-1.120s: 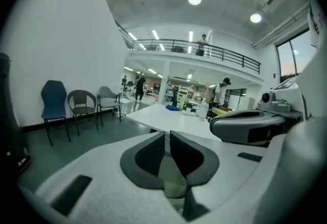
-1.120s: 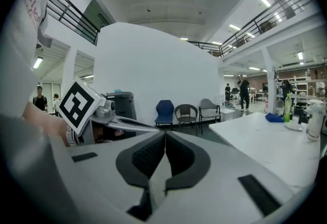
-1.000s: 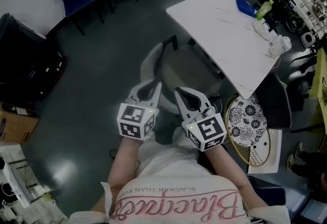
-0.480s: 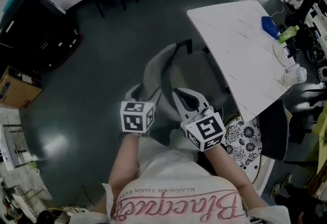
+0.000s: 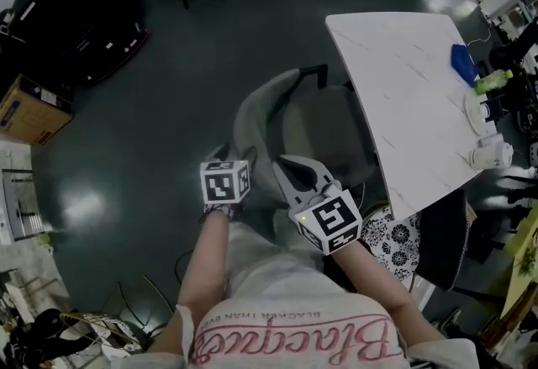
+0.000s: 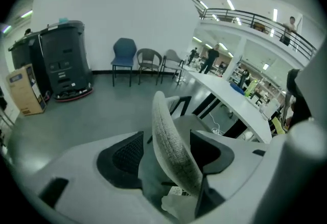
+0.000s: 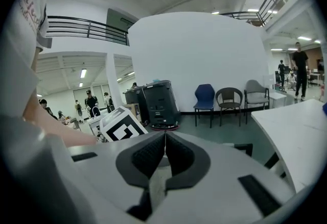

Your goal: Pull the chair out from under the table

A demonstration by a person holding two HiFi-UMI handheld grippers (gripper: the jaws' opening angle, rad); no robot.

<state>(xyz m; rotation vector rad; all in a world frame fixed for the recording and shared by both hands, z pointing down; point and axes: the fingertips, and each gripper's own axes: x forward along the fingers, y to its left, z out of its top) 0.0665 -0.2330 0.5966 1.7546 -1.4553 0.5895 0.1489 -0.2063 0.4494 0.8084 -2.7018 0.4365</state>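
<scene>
A grey upholstered chair (image 5: 324, 128) stands half under the white table (image 5: 403, 90), its curved backrest (image 5: 255, 111) towards me. My left gripper (image 5: 227, 159) points down over the backrest's top edge. In the left gripper view its jaws have just been opening and stand wide, with the backrest edge (image 6: 164, 116) between the pads. That edge lies closer to the right pad, and a gap shows on the left. My right gripper (image 5: 281, 164) hovers beside it over the chair, shut with nothing in it; its pads (image 7: 153, 154) meet.
A black machine (image 5: 80, 18) and a cardboard box (image 5: 25, 107) stand at the far left. Several chairs (image 6: 124, 57) line the white wall. A blue item (image 5: 464, 63) and a green bottle (image 5: 492, 83) lie on the table. A patterned round object (image 5: 391, 233) sits by my right side.
My left gripper has dropped and tipped downward onto the chair's backrest, and its jaws have gone from shut to open. The right gripper has sunk a little.
</scene>
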